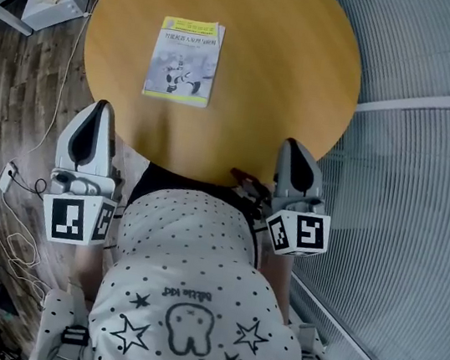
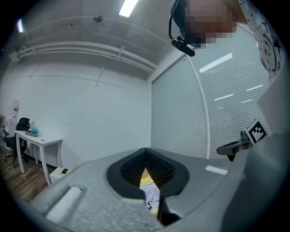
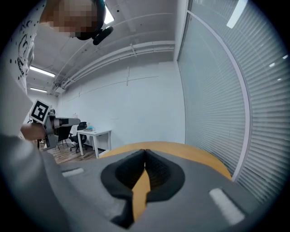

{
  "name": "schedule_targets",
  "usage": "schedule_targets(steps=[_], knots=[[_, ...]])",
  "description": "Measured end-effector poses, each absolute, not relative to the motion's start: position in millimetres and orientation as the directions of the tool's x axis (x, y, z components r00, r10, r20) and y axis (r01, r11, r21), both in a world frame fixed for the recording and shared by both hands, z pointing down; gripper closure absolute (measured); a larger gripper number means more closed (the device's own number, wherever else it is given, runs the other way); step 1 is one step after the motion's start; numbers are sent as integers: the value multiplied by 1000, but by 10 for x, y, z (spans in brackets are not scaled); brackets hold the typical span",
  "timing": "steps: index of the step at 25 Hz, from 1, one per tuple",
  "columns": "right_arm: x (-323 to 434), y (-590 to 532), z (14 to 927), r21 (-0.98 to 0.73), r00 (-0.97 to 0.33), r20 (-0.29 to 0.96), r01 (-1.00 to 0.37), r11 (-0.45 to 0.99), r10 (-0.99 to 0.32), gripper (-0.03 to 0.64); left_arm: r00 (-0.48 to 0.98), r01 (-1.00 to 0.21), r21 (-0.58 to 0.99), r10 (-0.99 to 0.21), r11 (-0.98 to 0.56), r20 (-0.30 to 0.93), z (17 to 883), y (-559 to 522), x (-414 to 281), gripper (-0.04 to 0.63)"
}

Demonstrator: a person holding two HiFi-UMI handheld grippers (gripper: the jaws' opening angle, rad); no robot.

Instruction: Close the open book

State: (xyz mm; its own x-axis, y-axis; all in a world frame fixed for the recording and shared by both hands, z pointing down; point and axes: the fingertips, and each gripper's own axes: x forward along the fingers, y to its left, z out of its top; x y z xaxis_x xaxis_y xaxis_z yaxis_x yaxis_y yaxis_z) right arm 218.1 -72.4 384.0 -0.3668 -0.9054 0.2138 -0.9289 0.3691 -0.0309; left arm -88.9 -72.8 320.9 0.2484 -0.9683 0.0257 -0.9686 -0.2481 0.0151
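- Nearest us, our left gripper (image 1: pixel 99 108) is clenched on nothing. Its jaws are pressed together and level, at the near edge of the round orange wooden counter (image 1: pixel 284 74).
- Our right gripper (image 1: pixel 290 145) is likewise clenched and empty, with its jaws tipped slightly down over the same near edge.
- Well ahead of both pairs of jaws, roughly in line with the left pair, lies the thin paperback book with a yellow-green band and grey cover drawing (image 1: pixel 185 60). It lies flat with the cover up and looks closed to us.
- The risk, as we judge it, is reaching out with clenched jaws. They could shove the light book across the smooth counter, or snag the cover's free edge and flip it open.
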Motion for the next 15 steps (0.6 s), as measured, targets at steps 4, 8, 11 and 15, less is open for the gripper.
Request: schedule_targets(steps=[4, 8, 11, 15], knots=[[2181, -736, 3841, -40, -374, 208, -927, 374, -904, 613, 252, -968, 6, -967, -252, 22, 3177, -741, -841, 586], [2200, -773, 3858, -57, -373, 200, -928, 369, -906, 613, 249, -968, -17, -968, -249, 18, 3127, -771, -799, 586], [2188, -790, 3844, -65, -382, 188, -924, 376, -905, 612, 252, -967, -32, -968, -252, 20, 3093, -786, -763, 586], [2191, -787, 3845, -72, -390, 182, -921, 383, -903, 614, 259, -964, -51, -966, -259, 17, 3047, -791, -701, 586]])
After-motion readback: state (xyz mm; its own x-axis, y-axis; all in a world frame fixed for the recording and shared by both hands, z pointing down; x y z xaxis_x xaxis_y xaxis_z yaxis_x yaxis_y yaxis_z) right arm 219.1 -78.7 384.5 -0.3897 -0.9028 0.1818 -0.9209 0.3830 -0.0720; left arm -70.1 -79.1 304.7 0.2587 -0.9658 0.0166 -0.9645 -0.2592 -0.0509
